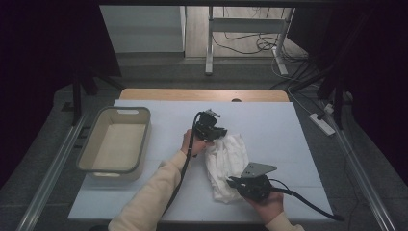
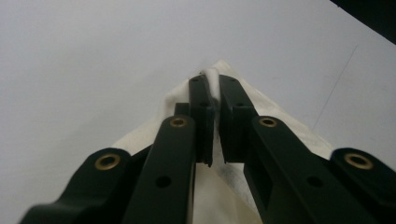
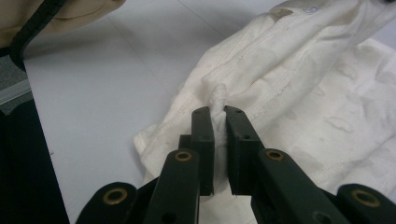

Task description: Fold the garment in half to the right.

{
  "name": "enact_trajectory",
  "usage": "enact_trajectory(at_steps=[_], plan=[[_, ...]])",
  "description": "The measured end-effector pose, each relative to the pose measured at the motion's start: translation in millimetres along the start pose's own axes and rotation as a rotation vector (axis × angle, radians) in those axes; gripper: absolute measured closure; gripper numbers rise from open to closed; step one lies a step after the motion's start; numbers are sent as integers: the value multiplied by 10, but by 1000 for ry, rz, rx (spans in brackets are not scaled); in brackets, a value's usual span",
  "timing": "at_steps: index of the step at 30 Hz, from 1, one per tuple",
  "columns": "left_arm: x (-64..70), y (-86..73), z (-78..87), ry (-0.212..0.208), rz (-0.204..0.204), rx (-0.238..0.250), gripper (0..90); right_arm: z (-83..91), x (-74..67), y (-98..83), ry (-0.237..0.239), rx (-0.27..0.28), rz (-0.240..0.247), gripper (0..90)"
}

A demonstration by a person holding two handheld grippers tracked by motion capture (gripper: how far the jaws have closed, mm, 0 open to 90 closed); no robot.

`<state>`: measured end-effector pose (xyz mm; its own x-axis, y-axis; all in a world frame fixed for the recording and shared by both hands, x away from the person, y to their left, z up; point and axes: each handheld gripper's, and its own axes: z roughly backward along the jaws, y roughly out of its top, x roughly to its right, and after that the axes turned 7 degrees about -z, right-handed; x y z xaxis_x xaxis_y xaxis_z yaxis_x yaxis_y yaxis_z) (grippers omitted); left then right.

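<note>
A crumpled white cloth (image 1: pixel 226 166) lies near the middle of the white table cover. My left gripper (image 1: pixel 222 133) is at the cloth's far end, its jaws shut on a pinch of the fabric (image 2: pixel 211 77). My right gripper (image 1: pixel 231 182) is at the cloth's near end, jaws shut on a bunched fold (image 3: pixel 218 105) of the same cloth (image 3: pixel 299 93). The cloth stretches loosely between the two grippers, wrinkled and seamed. A hand in a cream sleeve (image 1: pixel 154 192) holds the left gripper.
A grey rectangular tub (image 1: pixel 115 139) stands on the table at the left with nothing seen in it. The white table cover (image 1: pixel 279 120) spreads bare to the right and behind the cloth. Cables trail from both grippers; table legs and floor cables lie beyond.
</note>
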<state>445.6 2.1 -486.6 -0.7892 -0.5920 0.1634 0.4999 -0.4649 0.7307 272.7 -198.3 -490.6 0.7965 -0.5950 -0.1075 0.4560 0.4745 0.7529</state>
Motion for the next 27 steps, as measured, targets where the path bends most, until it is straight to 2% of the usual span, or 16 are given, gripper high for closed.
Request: enact_trajectory(at_steps=[3, 7, 13, 16, 18, 20, 22, 27], plan=[[9, 17, -52, 0, -5, -7, 834, 15, 31, -20, -10, -8, -4, 825], [-14, 27, -103, 4, -2, -16, 824, 41, 88, -41, -16, 0, -38, 822], [-11, 56, -161, -6, -5, -22, 824, 66, 101, -59, -32, -5, -32, 819], [12, 76, -175, -11, -9, -16, 795, 90, 120, -76, -40, -4, -41, 797], [32, 89, -166, -23, -18, -6, 728, 125, 135, -92, -50, -1, -50, 773], [60, 106, -140, -24, -37, -7, 575, 179, 145, -119, -59, 9, -60, 724], [77, 116, -90, -23, -52, 0, 456, 244, 145, -159, -87, 16, -53, 656], [87, 99, 84, -1, -63, 31, 412, 361, 170, -204, -127, 56, -85, 573]])
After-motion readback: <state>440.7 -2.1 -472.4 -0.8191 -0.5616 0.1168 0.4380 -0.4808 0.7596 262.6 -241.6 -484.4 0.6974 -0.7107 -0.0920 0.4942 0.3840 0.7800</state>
